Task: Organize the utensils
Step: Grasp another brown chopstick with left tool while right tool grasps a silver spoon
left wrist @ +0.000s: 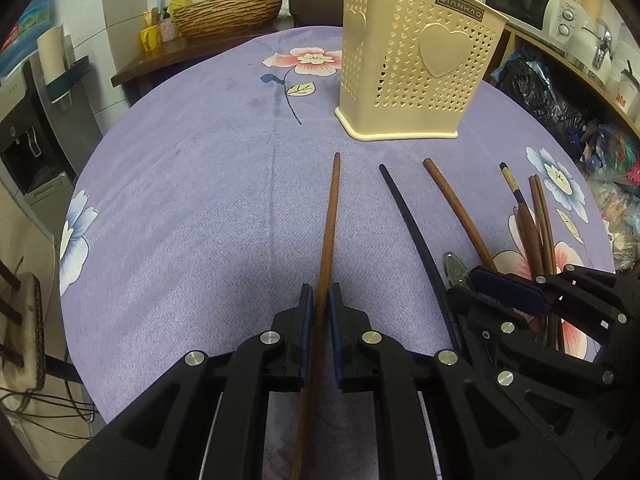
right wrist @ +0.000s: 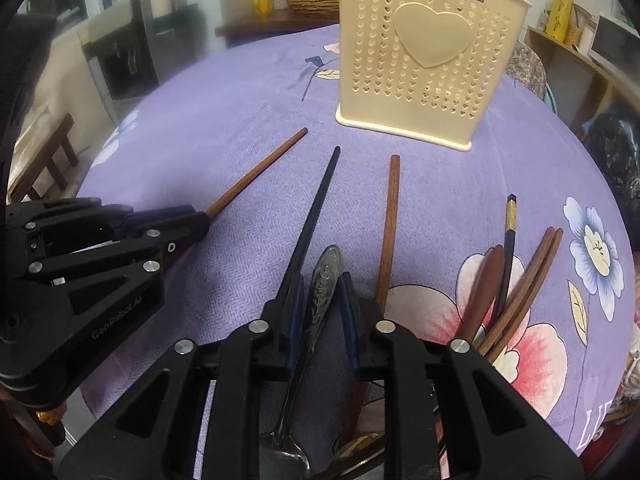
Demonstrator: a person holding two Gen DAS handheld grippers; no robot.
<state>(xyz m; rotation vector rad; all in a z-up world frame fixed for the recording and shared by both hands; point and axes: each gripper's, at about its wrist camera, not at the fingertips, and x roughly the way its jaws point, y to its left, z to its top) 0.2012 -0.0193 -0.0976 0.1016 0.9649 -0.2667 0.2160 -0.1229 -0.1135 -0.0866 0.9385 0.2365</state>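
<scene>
A brown wooden chopstick point(left wrist: 330, 216) lies on the purple flowered tablecloth, pointing at the cream perforated utensil holder point(left wrist: 420, 64). My left gripper point(left wrist: 320, 300) is shut on its lower part. To its right lie a black chopstick point(left wrist: 412, 220) and a second brown chopstick point(left wrist: 456, 208). In the right wrist view, my right gripper point(right wrist: 322, 284) stands open, its fingers on either side of the handle of a metal spoon point(right wrist: 326, 276) without touching it. The holder point(right wrist: 428, 60) stands upright straight ahead. The left gripper point(right wrist: 200, 220) shows at the left, with the chopstick point(right wrist: 260, 172) sticking out of it.
A loose pile of brown and dark utensils point(right wrist: 516, 280) lies at the right on a pink flower print. A wicker basket point(left wrist: 228, 12) sits on a sideboard beyond the table. Shelves with a microwave point(left wrist: 520, 0) and bags stand to the right, and a water dispenser point(left wrist: 28, 140) to the left.
</scene>
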